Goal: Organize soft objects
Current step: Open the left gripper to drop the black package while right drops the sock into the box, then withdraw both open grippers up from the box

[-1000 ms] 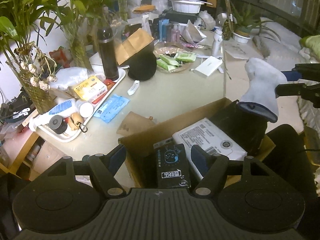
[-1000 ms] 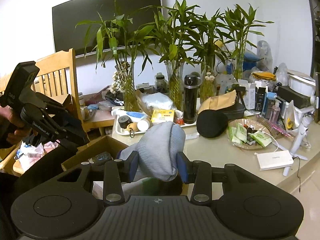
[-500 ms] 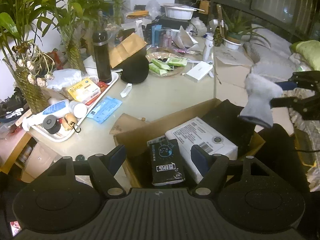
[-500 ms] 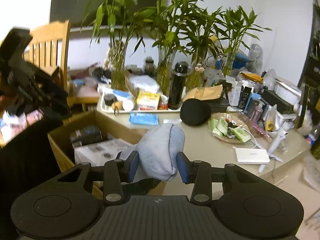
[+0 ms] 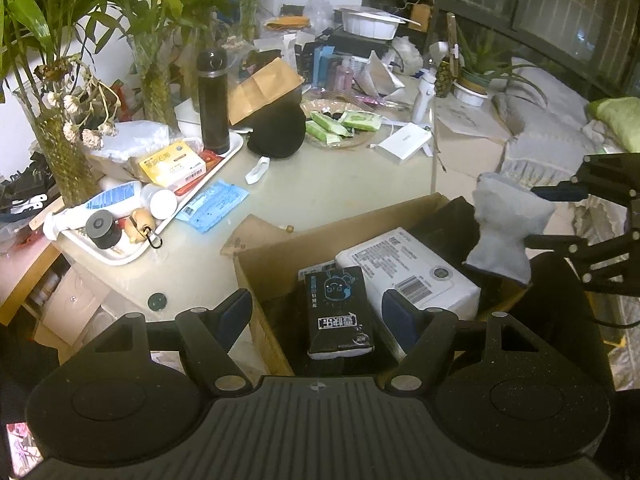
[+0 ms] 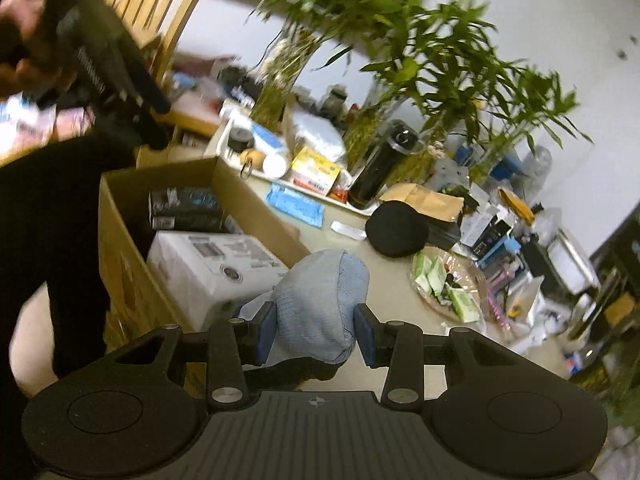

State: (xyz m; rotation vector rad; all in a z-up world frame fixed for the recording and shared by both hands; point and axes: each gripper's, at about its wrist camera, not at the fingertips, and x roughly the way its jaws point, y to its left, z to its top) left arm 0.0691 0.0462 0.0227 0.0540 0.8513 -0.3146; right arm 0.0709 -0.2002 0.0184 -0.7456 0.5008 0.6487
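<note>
No readable text — only blurred print on the black pack [image 5: 339,312] and white package [image 5: 408,272]

box [image 5: 276,264]: on table [image 5: 320,184] edge, at 6 o'clock in left wrist view
in box: tissue pack [image 5: 340,312] left, parcel [image 5: 408,272] just right of it, touching
sock [image 5: 504,232]: between right gripper [image 5: 540,216] fingers, over box's 3 o'clock rim
left gripper [image 5: 316,316]: above tissue pack, apart from it
tray [image 5: 236,148]: 10 o'clock of box; flask [image 5: 214,100] on its far end, medicine box [image 5: 172,164] mid-tray
sachet [image 5: 212,206]: on table between tray and box
round pouch [image 5: 276,132]: 12 o'clock of box, right of flask
wipes dish [image 5: 340,126]: right of pouch
vases with plants [image 5: 64,148]: behind tray
</note>
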